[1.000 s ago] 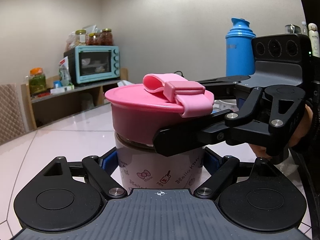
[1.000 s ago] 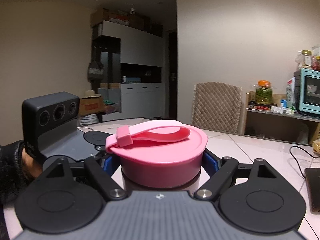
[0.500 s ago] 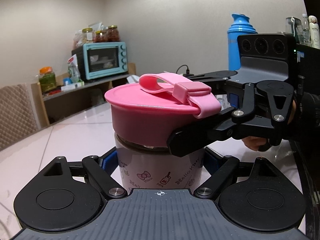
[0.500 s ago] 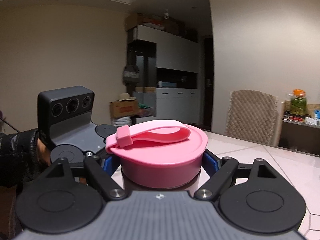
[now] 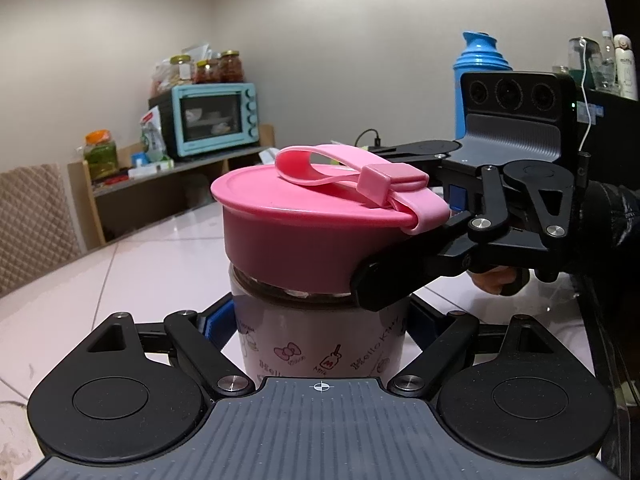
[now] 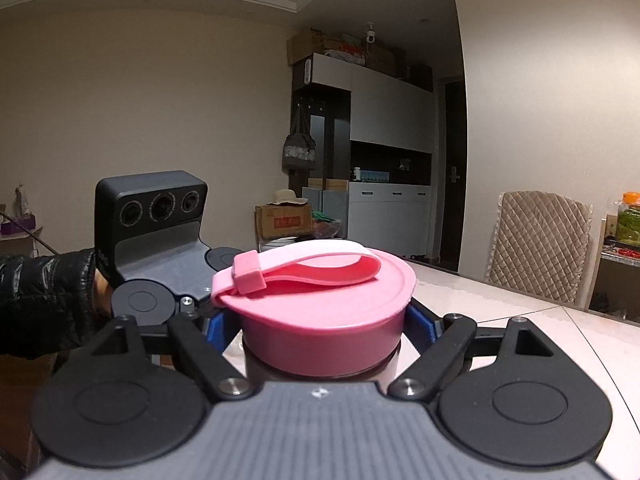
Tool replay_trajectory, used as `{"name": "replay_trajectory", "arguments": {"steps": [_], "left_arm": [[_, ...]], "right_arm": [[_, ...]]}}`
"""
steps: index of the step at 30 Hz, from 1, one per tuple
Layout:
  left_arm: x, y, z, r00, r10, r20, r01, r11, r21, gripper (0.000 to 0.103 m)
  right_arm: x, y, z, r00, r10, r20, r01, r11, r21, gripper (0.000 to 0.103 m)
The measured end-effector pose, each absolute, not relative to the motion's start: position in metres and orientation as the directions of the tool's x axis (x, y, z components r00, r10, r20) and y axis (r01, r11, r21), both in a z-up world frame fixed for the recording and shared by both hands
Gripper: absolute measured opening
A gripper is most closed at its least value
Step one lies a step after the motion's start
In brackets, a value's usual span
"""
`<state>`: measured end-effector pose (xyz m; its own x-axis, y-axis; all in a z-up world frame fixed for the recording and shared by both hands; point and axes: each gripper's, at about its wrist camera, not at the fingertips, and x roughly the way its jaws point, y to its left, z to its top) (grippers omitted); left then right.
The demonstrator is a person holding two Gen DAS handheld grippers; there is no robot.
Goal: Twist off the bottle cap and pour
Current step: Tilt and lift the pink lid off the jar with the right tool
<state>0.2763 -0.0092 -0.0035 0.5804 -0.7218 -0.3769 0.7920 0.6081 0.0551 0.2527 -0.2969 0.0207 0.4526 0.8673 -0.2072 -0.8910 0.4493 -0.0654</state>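
White glossy table (image 5: 132, 276) underneath, beige walls all round. Pinned between the blue pads of the left gripper (image 5: 320, 324): a pale printed bottle (image 5: 320, 340), upright, just ahead of that gripper's body. Clamped on the bottle's pink cap (image 5: 304, 236) from the right side: the right gripper (image 6: 324, 328), jaws squeezed against the cap's wall, one black finger (image 5: 400, 280) crossing in front of the bottle's neck and hiding part of it. Folded flat over the cap's top, a pink strap (image 5: 360, 176) with its loop toward the far side. Beyond the left gripper and off to its left: a teal toaster oven (image 5: 212, 118) on a wooden shelf (image 5: 168, 176), jars (image 5: 216, 68) on top, a quilted chair (image 5: 32, 220) at the edge. Farther right, behind the right gripper's body, a blue thermos (image 5: 480, 56). Behind the cap in the right wrist view: the left gripper's camera block, a black sleeve (image 6: 44, 300), a tall cabinet (image 6: 384, 120) and a cardboard box (image 6: 284, 220).
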Motion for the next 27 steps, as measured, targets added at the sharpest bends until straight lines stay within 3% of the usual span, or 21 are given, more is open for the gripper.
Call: {"name": "replay_trajectory", "arguments": {"steps": [19,27], "left_arm": [[0.283,0.007,-0.014,0.522,-0.772,-0.363,0.829,0.560,0.002,0.089],[0.280,0.006,-0.015,0.545,-0.756,-0.361,0.810,0.586,-0.004,0.089]], "right_arm": [[0.266,-0.305,0.027,0.344,0.922,-0.177,-0.939,0.341,-0.047,0.085],[0.263,-0.308,0.040,0.389,0.907,-0.163,-0.921,0.386,-0.051,0.085]]}}
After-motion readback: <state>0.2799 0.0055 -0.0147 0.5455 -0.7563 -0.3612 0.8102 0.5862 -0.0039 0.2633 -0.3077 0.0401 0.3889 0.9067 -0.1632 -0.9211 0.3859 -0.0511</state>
